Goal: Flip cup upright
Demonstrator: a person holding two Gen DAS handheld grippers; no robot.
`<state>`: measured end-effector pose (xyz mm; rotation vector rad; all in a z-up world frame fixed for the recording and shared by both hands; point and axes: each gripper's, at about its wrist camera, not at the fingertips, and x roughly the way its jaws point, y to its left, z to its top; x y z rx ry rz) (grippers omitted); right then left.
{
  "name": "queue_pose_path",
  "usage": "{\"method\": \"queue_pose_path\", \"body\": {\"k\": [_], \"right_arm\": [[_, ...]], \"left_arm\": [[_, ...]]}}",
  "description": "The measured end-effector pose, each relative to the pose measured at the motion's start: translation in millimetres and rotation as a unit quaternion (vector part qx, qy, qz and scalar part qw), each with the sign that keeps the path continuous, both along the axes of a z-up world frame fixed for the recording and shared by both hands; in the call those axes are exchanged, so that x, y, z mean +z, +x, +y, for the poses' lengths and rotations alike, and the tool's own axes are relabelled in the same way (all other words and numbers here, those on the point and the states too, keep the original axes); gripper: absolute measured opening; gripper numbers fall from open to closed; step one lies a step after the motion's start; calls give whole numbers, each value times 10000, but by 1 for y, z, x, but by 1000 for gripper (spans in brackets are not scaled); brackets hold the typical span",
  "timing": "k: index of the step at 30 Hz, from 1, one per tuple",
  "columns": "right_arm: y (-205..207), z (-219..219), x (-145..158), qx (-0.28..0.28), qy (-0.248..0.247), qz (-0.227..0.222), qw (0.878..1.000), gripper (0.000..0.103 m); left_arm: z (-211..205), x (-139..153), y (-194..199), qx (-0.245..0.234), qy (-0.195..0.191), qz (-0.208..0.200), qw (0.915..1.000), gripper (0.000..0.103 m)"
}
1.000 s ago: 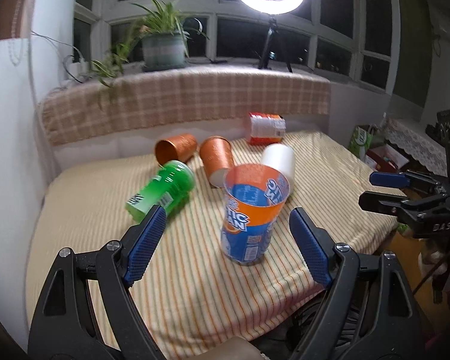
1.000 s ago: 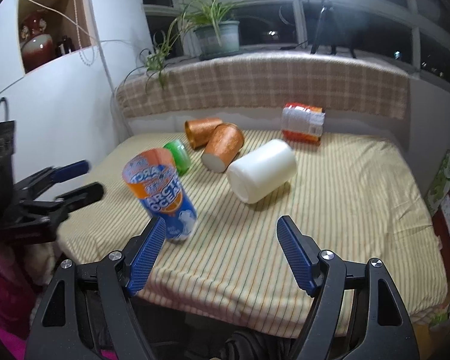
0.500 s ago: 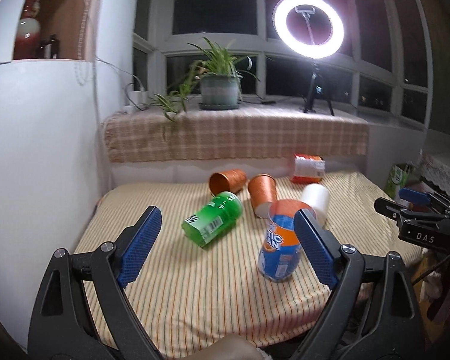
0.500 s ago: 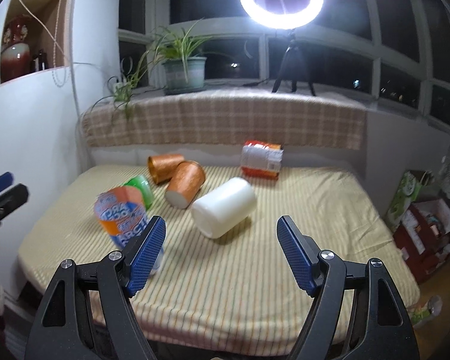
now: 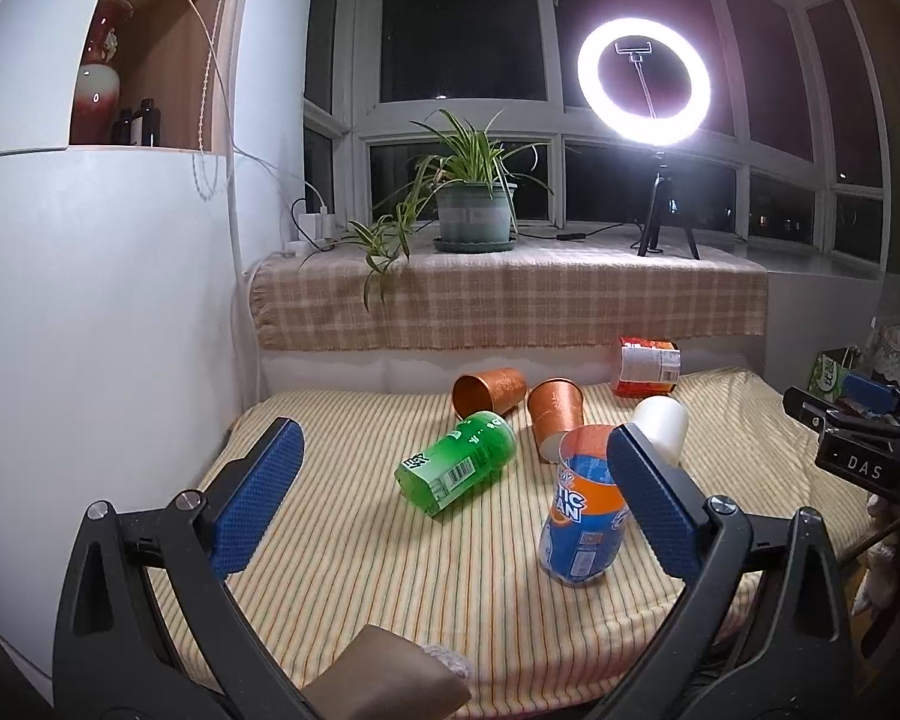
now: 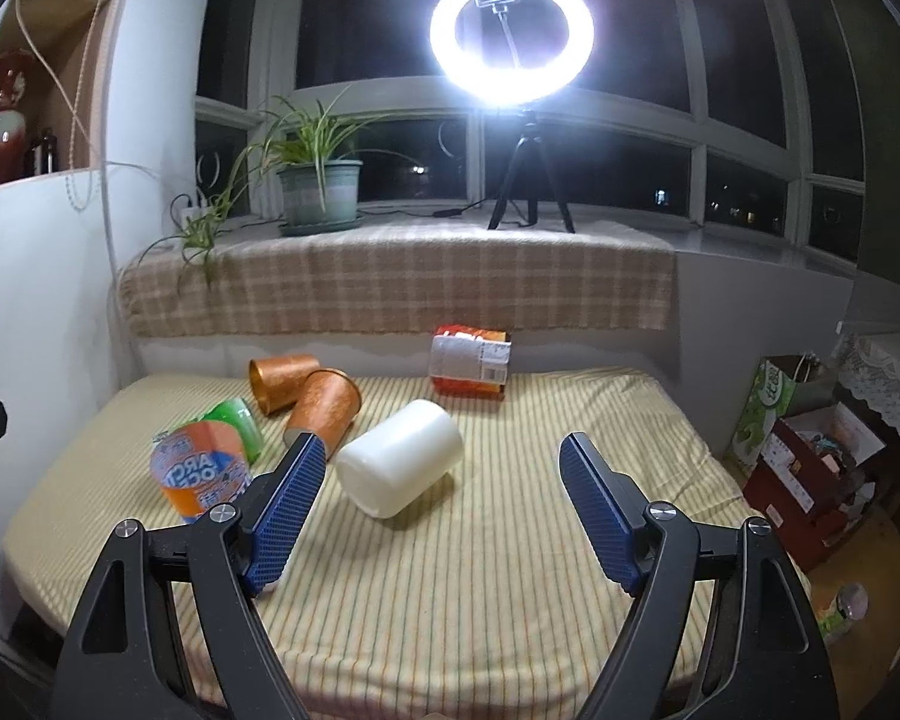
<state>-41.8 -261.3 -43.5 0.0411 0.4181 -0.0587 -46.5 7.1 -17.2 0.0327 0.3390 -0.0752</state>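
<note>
An orange and blue cup (image 5: 582,510) stands upright near the front of the striped table; it also shows in the right wrist view (image 6: 201,471), partly behind my left finger there. My left gripper (image 5: 450,504) is open and empty, back from the table, its right finger overlapping the cup. My right gripper (image 6: 438,504) is open and empty, facing a white cup (image 6: 399,465) on its side. A green cup (image 5: 459,462), two copper cups (image 5: 489,390) (image 5: 555,414) and a red-labelled cup (image 5: 645,366) lie on their sides.
The striped table (image 5: 360,540) meets a white wall on the left and a checked ledge (image 5: 510,300) at the back with a potted plant (image 5: 471,204) and ring light (image 5: 642,84). Boxes and clutter (image 6: 810,456) stand to the right of the table.
Both grippers have pulled back and up from the table, still open. The orange and blue cup stays upright where it stood and looks farther away.
</note>
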Motion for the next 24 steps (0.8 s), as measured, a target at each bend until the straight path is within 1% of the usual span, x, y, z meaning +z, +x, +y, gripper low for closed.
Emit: {"method": "queue_pose_path", "body": {"k": [4, 9, 24], "right_arm": [[-1, 1, 1, -50, -103, -89, 9999, 81], [-1, -1, 1, -86, -91, -146, 9998, 81], [2, -4, 0, -152, -57, -167, 9997, 82]], "left_arm": [[-3, -1, 4, 22, -66, 104, 9999, 103], [-1, -3, 7, 95, -172, 219, 9996, 103], [0, -5, 8, 115, -183, 211, 9995, 103]]}}
